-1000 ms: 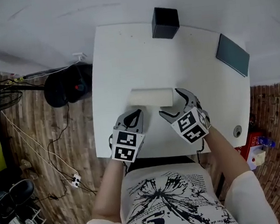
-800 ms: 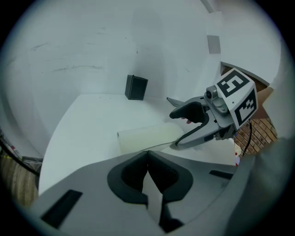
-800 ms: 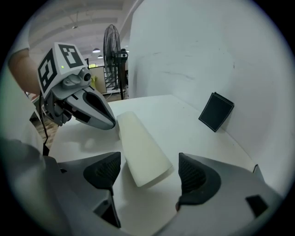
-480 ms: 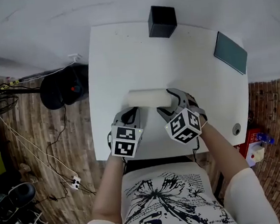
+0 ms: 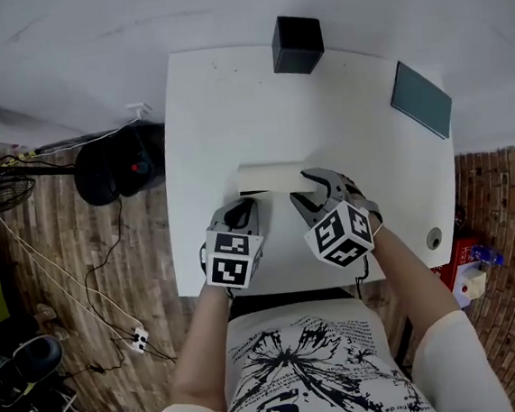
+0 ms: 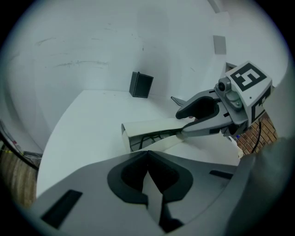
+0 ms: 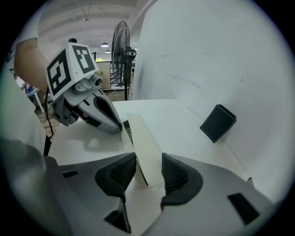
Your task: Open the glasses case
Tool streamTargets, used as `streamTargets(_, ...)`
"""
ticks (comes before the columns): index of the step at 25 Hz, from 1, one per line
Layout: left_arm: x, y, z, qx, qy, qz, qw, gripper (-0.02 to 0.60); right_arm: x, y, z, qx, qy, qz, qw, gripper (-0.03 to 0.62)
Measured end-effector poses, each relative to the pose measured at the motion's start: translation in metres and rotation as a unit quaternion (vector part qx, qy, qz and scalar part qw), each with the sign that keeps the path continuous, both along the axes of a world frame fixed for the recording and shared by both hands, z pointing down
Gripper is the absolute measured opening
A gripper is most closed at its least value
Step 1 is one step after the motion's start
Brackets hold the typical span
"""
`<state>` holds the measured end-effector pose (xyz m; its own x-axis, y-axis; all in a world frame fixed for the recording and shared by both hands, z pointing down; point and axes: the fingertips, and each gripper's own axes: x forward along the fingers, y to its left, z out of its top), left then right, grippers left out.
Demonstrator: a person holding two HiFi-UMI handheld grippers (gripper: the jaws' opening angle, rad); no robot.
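Head view: locate the glasses case (image 5: 268,177) lying crosswise on the white table (image 5: 360,145); your left gripper (image 5: 242,213) meets its near left corner, your right gripper (image 5: 315,193) its right end.

Left gripper view: the jaws stand closed, pinching a thin pale flap (image 6: 159,146) at the case's lower edge; the case gapes slightly, dark inside.

Right gripper view: the jaws are closing on the cream lid panel (image 7: 145,143), which stands between the ribbed pads (image 7: 175,173), touching both.
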<state>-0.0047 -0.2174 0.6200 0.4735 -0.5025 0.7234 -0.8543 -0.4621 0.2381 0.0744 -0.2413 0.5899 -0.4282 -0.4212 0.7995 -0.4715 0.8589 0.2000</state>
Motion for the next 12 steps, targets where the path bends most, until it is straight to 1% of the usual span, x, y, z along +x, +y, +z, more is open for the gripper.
streamTargets(1,0.0,0.0,0.0,-0.001,-0.002,0.002,1.0,0.014,-0.001,-0.001,-0.002,0.0,-0.003,0.005,1.0,0.181)
streamTargets(4,0.001,0.0,-0.001,-0.005,0.001,0.005,1.0,0.014,-0.001,-0.004,-0.005,-0.003,-0.005,0.017,1.0,0.167)
streamTargets(7,0.002,0.0,-0.001,-0.006,-0.002,0.008,0.9999,0.014,0.0,-0.01,-0.01,-0.002,-0.017,0.031,0.999,0.136)
streamTargets(12,0.001,-0.001,-0.001,-0.007,0.005,0.008,0.9999,0.014,0.0,-0.024,-0.015,-0.018,-0.033,0.044,0.998,0.127)
